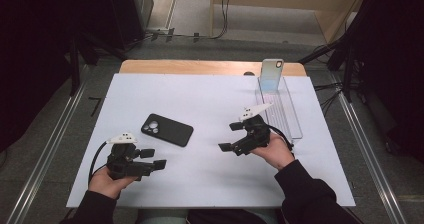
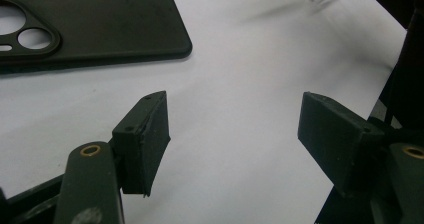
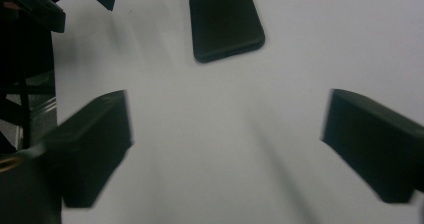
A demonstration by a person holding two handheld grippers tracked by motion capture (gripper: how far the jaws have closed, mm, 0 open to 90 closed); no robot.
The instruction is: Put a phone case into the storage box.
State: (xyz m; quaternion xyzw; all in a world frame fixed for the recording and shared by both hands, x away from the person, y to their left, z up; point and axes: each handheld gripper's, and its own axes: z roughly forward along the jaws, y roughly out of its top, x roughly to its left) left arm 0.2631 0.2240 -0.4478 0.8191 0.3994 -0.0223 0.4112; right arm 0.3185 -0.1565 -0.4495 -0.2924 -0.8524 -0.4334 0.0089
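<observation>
A person seated at the near edge of a white table (image 1: 210,99) holds a two-jaw gripper in each hand, both low over the surface. The left gripper (image 1: 153,159), near the table's near-left corner, has its jaws spread apart with nothing between them; in the left gripper view its pads (image 2: 150,139) frame only bare white surface. The right gripper (image 1: 230,136), right of centre and toward the near edge, points left with its jaws spread wide and empty, bare table between its pads (image 3: 95,149) in the right gripper view. A black phone case (image 1: 167,129) lies flat, camera cutouts up, left of centre on the table, between the two grippers and touching neither. Toward the far-right corner a clear plastic tray (image 1: 295,121) runs lengthwise along the right side, and a light-coloured phone (image 1: 271,75) stands upright at its far end, well apart from the case.
</observation>
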